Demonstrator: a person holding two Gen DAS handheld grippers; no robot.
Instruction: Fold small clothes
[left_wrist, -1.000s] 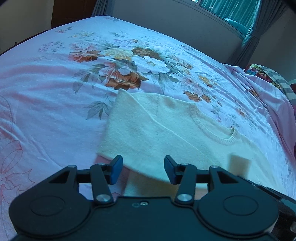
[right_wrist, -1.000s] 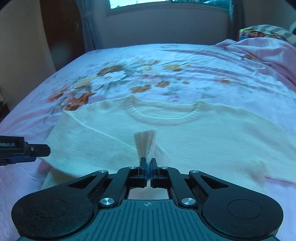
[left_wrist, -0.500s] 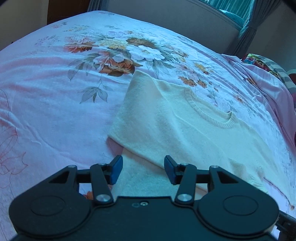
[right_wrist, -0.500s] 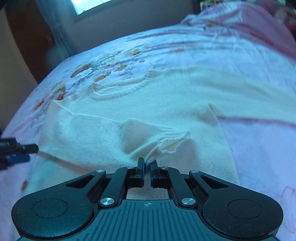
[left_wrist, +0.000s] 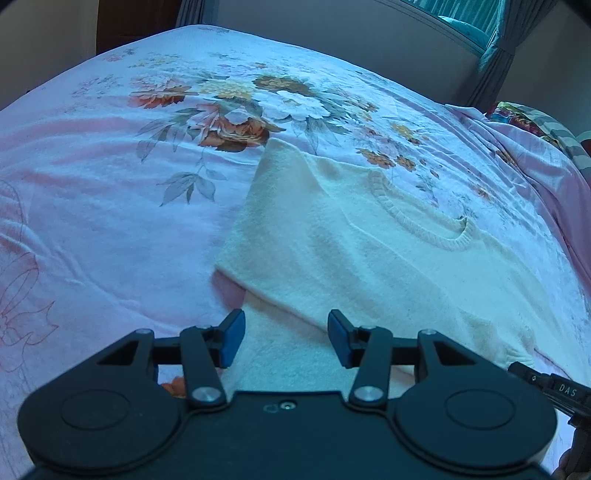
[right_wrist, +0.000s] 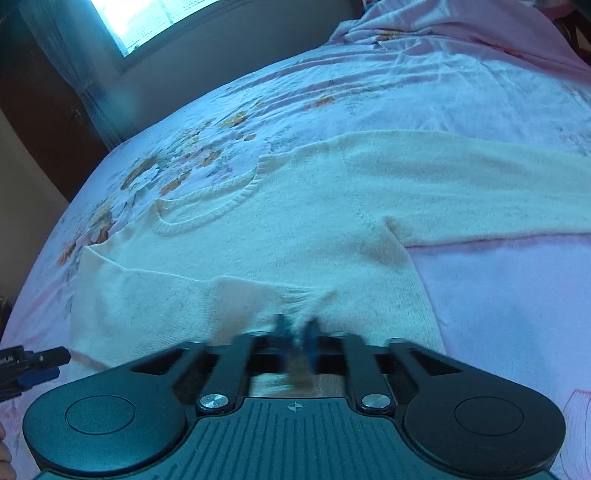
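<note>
Parting at this instant at the right gripper: blurred fingers with a slim gap and no cloth pressed between them. Just let go of the cuff, pinched and held upright a second ago, now dropped onto the chest of the cream knitted sweater. So, by the look of it, one sleeve folded across; other sleeve still stretched out toward the bed's right edge and probably next.

Spread and empty at the left gripper, blue-padded fingers hovering over the folded sleeve's lower edge, unchanged.

Lying flat mid-bed, neckline toward the far edge, just below the floral print of the pink bed.

Readable: "DAS" on the right gripper's side in the left view. Lettering on the left gripper in the right view too cropped to read.
</note>
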